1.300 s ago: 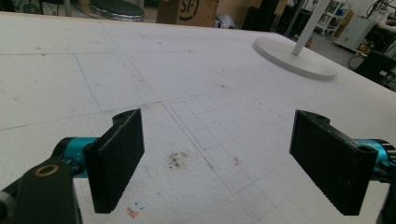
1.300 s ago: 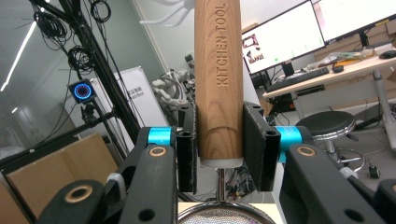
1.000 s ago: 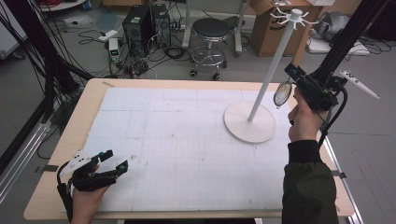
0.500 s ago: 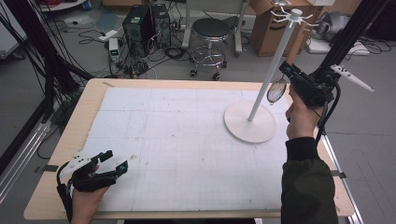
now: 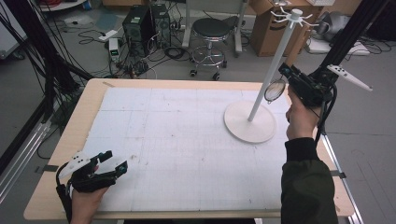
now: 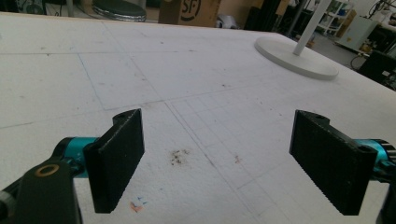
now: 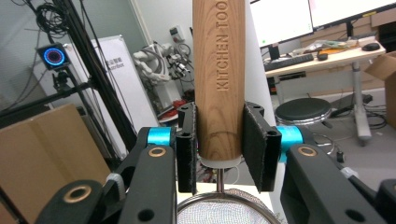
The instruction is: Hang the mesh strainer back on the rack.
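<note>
Near edge, at 7 o'clock on the worktop (image 5: 187,93): the left gripper (image 5: 114,162) lies low over the white mat in the person's left hand.
Left fingers: spread wide in the left gripper view, nothing between them, only bare mat with a few brown specks.
Worktop: a wooden top covered by a white gridded mat.
Right side, at 3 o'clock: a dark sleeve (image 5: 306,186) rises from the near edge, and the hand above it lifts the right gripper (image 5: 283,71) off the surface.
Right fingers: closed part-way on the wooden handle (image 7: 219,79) of a small mesh strainer (image 5: 274,90); in the right gripper view both pads press on the handle's sides, and the handle bears the words KITCHEN TOO.
Strainer: held in the air, its round mesh bowl just beside the pole of the white stand (image 5: 250,122), on the pole's right in the high view.
Stand: round base at 2 o'clock on the mat, thin pole upright, hooks at the top.
Beyond the worktop, at 12 o'clock: a black stool (image 5: 212,29) on the floor.
</note>
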Motion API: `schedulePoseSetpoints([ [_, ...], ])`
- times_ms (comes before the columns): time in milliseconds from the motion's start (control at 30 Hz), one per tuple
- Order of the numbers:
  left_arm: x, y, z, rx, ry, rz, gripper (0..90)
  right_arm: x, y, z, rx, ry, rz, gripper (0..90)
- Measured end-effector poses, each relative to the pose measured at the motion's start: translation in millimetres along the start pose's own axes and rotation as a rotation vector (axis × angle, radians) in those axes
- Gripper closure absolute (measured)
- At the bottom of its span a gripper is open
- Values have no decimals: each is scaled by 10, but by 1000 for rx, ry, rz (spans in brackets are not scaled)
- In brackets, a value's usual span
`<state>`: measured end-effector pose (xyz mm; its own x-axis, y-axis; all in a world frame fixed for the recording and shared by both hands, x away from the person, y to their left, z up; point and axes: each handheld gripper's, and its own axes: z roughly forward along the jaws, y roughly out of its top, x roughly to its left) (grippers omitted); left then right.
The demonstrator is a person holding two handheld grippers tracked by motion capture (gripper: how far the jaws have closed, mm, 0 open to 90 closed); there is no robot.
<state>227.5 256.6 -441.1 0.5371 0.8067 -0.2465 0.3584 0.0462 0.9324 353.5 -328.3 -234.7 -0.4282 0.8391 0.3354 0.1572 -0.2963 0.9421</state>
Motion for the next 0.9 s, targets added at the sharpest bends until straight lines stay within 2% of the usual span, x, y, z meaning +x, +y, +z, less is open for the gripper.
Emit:
schedulePoseSetpoints([
  [33,0,0,1,0,1,-1,184,1,-1,4,0,-6,-3,654],
  [133,-3,2,0,0,3,2,181,12,-3,5,-6,-25,-6,473],
  [300,-9,-1,-3,2,-4,3,183,3,-22,14,26,-36,5,292],
  [367,-7,-1,-9,0,-1,2,183,13,-36,9,32,-30,-9,289],
  [500,-10,2,-20,-1,-2,3,183,5,-107,-30,32,5,3,282],
  [667,-23,3,-11,-5,-6,4,181,-17,-199,-82,55,8,0,269],
  [767,-22,3,-17,-6,-8,4,181,4,-231,-107,79,16,-35,226],
  [900,-20,8,-30,-12,-7,1,179,69,-257,-151,111,19,-83,213],
])
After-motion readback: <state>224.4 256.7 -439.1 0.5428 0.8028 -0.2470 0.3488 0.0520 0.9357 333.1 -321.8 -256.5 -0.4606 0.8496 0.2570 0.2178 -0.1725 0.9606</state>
